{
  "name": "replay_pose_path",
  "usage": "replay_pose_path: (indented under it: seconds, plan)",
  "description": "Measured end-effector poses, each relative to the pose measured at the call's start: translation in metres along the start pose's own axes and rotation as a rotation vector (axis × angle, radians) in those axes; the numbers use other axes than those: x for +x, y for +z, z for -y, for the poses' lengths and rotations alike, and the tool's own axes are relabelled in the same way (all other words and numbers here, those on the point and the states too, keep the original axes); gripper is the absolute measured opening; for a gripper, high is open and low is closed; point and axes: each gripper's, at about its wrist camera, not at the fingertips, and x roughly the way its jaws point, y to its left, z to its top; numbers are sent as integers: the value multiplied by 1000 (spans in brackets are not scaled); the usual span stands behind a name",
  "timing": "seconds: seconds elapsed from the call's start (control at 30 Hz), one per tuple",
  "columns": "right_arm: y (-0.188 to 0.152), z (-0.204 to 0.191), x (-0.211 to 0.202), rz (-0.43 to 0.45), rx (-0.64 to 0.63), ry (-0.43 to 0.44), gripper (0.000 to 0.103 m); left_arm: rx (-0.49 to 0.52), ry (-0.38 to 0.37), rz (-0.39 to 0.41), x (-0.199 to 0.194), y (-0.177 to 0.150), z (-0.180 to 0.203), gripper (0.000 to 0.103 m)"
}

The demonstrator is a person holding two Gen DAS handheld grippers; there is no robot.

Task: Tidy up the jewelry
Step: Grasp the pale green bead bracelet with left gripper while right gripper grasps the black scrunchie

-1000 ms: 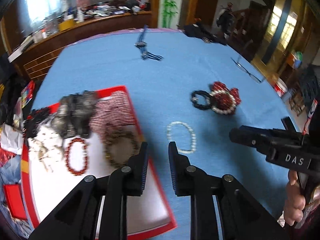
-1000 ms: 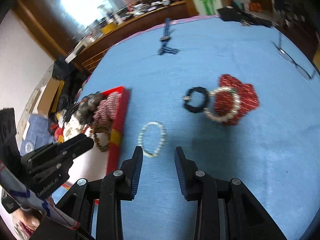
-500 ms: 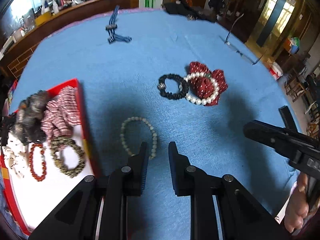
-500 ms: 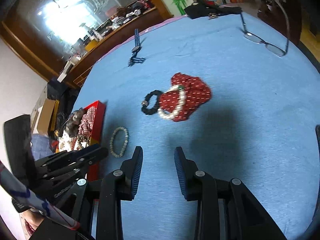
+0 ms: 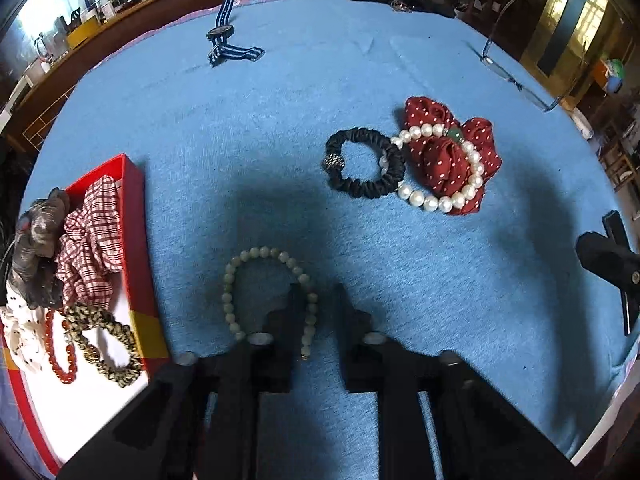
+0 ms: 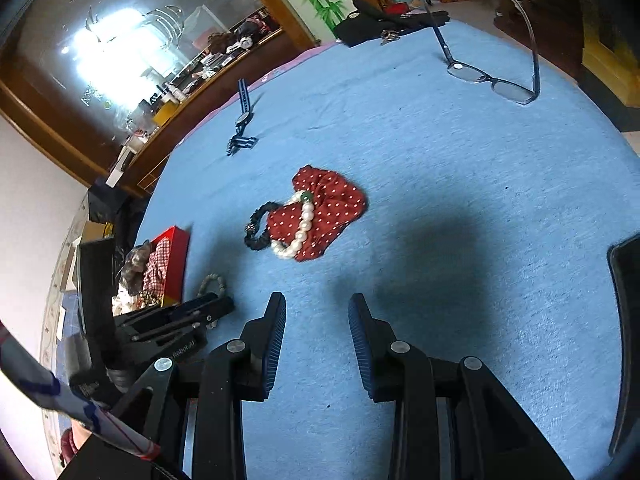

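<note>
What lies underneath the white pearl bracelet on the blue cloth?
The pearl bracelet lies on a red polka-dot scrunchie and overlaps the black scrunchie. Anything beneath the red fabric is covered.

Left gripper (image 5: 318, 300): matte black angular body, stepped black fingers (image 5: 290, 320), round silver screw heads on linkage arms. Right gripper (image 6: 317, 320): same black frame, fingers (image 6: 276, 340) faced with ribbed dark-blue pads, silver screws at each pivot. Left unit seen from right wrist view: white lettering on black side, partly unreadable. Sleeve (image 6: 60, 404): white with blue and red stripes.
</note>
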Motion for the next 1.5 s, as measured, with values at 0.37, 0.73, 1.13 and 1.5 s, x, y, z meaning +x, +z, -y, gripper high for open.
replay_pose_path:
  seconds: [0.37, 0.73, 1.13, 1.5]
  plan:
    - [33, -39, 18, -10, -47, 9, 35, -16, -69, 60, -24, -12, -9, 5]
    - [67, -98, 91, -89, -236, -118, 21, -42, -121, 106, -49, -18, -31, 5]
    - [77, -96, 138, -166, -320, -264, 21, -61, -145, 104, -45, -17, -42, 5]
    - [73, -95, 125, -135, -308, -223, 8, -56, -145, 106, -45, -14, -35, 5]
